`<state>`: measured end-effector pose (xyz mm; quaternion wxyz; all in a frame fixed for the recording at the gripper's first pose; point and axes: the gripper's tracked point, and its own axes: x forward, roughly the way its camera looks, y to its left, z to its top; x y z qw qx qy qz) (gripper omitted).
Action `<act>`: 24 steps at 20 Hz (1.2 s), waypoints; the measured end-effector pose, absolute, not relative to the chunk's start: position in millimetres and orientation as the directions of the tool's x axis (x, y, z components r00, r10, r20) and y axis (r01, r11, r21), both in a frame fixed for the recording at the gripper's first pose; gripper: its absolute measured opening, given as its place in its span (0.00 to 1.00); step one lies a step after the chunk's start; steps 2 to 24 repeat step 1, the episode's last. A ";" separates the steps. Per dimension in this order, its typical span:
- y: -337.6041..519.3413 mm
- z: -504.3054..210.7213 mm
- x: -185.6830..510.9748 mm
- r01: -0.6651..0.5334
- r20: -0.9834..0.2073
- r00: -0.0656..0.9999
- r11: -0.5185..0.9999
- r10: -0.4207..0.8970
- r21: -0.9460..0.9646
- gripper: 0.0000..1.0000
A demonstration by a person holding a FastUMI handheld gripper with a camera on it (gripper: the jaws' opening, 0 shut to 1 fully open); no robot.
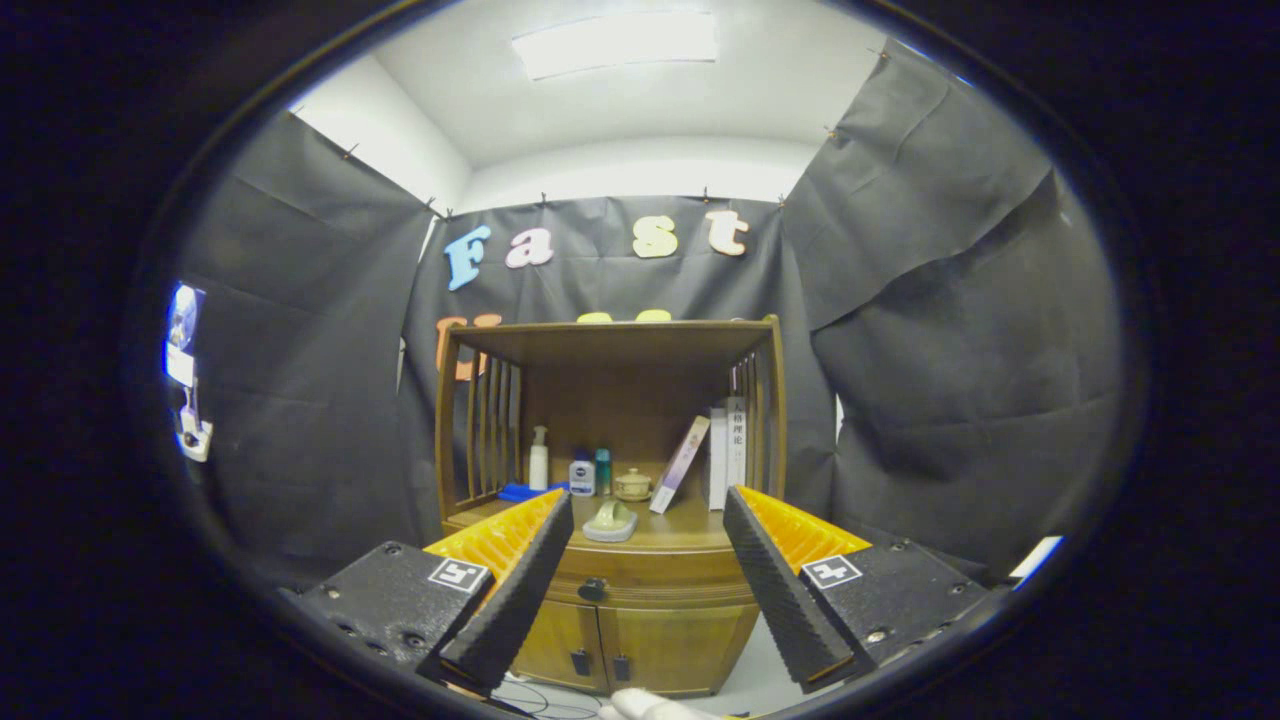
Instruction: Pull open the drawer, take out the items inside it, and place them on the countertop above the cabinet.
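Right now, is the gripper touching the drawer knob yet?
Apart. The gripper view shows the gripper open, its fingers spread wide, with the drawer knob sitting untouched in the gap between them on the closed drawer, further ahead.

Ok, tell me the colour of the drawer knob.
Black, on the closed drawer; the drawer knob shows between the open claw fingers, gripper view.

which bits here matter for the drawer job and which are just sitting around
Job: drawer, shut, with its dark knob; countertop; the open tool just short of the cabinet.

Lying about: pump bottle, small jars, lidded pot, books, green dish.
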<state>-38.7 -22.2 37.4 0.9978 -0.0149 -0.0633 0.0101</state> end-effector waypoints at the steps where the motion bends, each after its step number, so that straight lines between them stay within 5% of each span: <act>1: -24.7 36.1 -37.7 -0.015 0.122 0.992 1.000 0.017 -0.019 0.99; 24: -24.7 36.1 -37.7 -0.015 0.122 0.992 1.000 0.017 -0.019 0.99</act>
